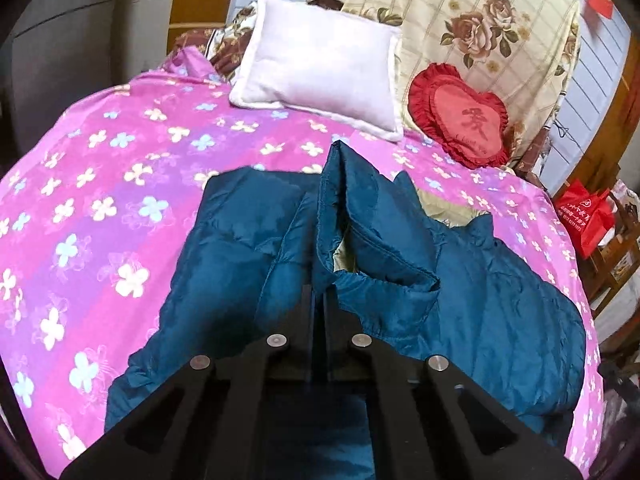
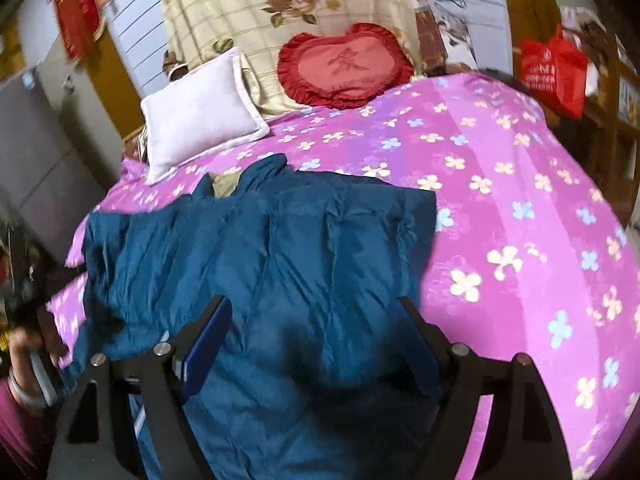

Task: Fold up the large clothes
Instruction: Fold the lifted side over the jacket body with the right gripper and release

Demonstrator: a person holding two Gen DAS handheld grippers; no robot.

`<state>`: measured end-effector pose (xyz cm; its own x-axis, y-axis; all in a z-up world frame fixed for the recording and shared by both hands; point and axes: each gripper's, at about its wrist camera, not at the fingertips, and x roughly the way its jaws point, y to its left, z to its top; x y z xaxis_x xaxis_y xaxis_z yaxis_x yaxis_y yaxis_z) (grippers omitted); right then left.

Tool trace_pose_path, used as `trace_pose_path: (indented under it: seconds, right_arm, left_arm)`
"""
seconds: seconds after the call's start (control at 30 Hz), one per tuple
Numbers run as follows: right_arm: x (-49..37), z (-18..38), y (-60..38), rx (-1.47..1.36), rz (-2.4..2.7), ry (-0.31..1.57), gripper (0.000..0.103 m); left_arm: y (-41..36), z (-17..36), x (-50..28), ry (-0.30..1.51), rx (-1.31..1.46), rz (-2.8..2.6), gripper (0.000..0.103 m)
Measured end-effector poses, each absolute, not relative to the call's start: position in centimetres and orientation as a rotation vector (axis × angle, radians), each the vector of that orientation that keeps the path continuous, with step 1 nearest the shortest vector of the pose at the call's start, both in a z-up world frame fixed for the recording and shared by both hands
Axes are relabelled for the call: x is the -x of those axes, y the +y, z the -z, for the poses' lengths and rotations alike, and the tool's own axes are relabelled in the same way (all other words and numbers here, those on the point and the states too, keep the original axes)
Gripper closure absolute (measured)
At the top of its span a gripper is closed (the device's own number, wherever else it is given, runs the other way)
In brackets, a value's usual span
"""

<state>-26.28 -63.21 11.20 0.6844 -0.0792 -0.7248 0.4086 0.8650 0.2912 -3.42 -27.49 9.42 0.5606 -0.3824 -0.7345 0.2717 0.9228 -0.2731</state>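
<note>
A teal quilted jacket (image 1: 480, 304) lies on a bed with a pink flowered cover (image 1: 120, 184). My left gripper (image 1: 320, 292) is shut on a fold of the jacket's edge and holds it raised, so the fabric stands up in a ridge in front of the fingers. In the right wrist view the jacket (image 2: 300, 248) lies spread and partly folded on the cover (image 2: 520, 200). My right gripper (image 2: 316, 320) is open just above the jacket's near part, with its fingers on either side of a broad stretch of fabric.
A white pillow (image 1: 320, 64) and a red heart cushion (image 1: 460, 116) lie at the bed's head against a floral cream blanket (image 1: 480, 20). A red bag (image 2: 556, 68) hangs right of the bed. A person's hand (image 2: 24, 360) is at the lower left.
</note>
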Motion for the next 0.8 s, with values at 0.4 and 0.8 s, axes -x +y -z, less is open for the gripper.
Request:
trace_pose_path:
  seconds: [0.4,0.8]
  right_arm:
    - [19.5,-6.9,-60.5,-0.394,0.352,0.894,0.018]
    - [15.2,-7.2,-55.9,-0.219,0.282,0.912,0.018]
  left_arm:
    - [-26.1,-15.0,5.6,0.802,0.177,0.522,0.067]
    - [-27.4,-6.0,2.7,1.025,0.057,0.313,0.067]
